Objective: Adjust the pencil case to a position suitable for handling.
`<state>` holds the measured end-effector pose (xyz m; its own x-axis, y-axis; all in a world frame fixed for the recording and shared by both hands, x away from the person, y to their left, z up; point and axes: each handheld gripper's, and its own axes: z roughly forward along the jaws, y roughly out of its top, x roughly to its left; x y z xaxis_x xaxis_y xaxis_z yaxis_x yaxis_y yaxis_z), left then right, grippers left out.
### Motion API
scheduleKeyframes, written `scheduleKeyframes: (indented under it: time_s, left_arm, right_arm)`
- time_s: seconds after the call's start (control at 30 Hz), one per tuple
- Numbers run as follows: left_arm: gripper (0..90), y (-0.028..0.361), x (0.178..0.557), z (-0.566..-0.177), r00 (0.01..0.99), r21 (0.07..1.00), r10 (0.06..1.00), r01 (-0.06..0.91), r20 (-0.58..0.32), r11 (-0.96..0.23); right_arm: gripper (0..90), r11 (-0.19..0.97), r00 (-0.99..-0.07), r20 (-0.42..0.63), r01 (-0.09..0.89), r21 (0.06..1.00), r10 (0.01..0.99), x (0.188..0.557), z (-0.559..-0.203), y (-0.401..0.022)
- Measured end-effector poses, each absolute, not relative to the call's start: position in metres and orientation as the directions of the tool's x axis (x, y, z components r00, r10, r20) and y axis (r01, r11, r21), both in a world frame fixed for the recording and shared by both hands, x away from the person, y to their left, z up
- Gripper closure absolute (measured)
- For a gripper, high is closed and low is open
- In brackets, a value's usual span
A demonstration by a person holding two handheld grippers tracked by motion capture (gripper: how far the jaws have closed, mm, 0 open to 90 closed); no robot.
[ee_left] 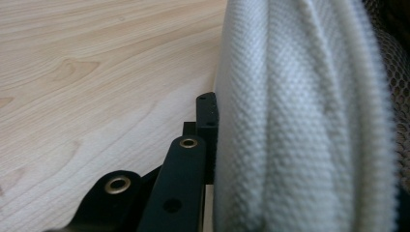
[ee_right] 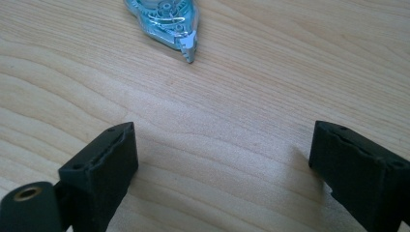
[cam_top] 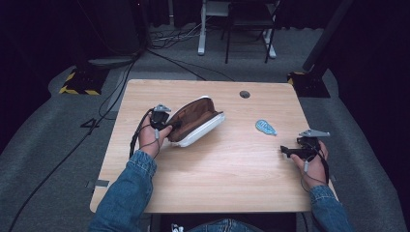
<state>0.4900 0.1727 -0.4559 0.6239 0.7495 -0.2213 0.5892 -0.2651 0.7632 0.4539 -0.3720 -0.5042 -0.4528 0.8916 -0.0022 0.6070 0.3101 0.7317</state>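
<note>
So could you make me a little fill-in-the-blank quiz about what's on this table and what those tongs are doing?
1. The left tongs are shut on the rim of an unzipped ____ with a brown lining.
2. The right tongs hover with jaws ____, holding nothing.
3. The small blue correction tape dispenser lies flat on the ____ table.

Missing words: pouch; open; wooden

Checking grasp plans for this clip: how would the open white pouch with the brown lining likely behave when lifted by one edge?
The pouch looks like soft woven fabric, so it would probably sag rather than stay stiff. The left gripper is shut on its rim, and the textured cloth likely resists slipping. Gaping open and apparently empty, it seems light; anything inside might spill.
</note>
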Motion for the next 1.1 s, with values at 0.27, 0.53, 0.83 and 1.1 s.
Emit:
scheduleKeyframes:
  time_s: [0.27, 0.53, 0.83, 1.1]
  left_arm:
    - [84.9, 0.163, 0.475, -0.441, 0.668, 0.773, 0.709, 0.567, -0.227, -0.286]
    - [84.9, 0.144, 0.454, -0.434, 0.728, 0.772, 0.648, 0.538, -0.222, -0.339]
    - [84.9, 0.120, 0.434, -0.435, 0.787, 0.767, 0.575, 0.505, -0.222, -0.396]
    - [84.8, 0.103, 0.421, -0.434, 0.829, 0.756, 0.511, 0.480, -0.225, -0.446]
  right_arm:
    - [10.1, 0.310, -0.453, -0.002, 0.607, 0.732, 0.892, 0.454, -0.504, -0.372]
    - [10.1, 0.310, -0.453, -0.002, 0.607, 0.732, 0.892, 0.454, -0.504, -0.372]
    - [10.1, 0.310, -0.453, -0.002, 0.607, 0.732, 0.891, 0.454, -0.504, -0.372]
    - [10.1, 0.310, -0.453, -0.002, 0.607, 0.732, 0.891, 0.454, -0.504, -0.372]
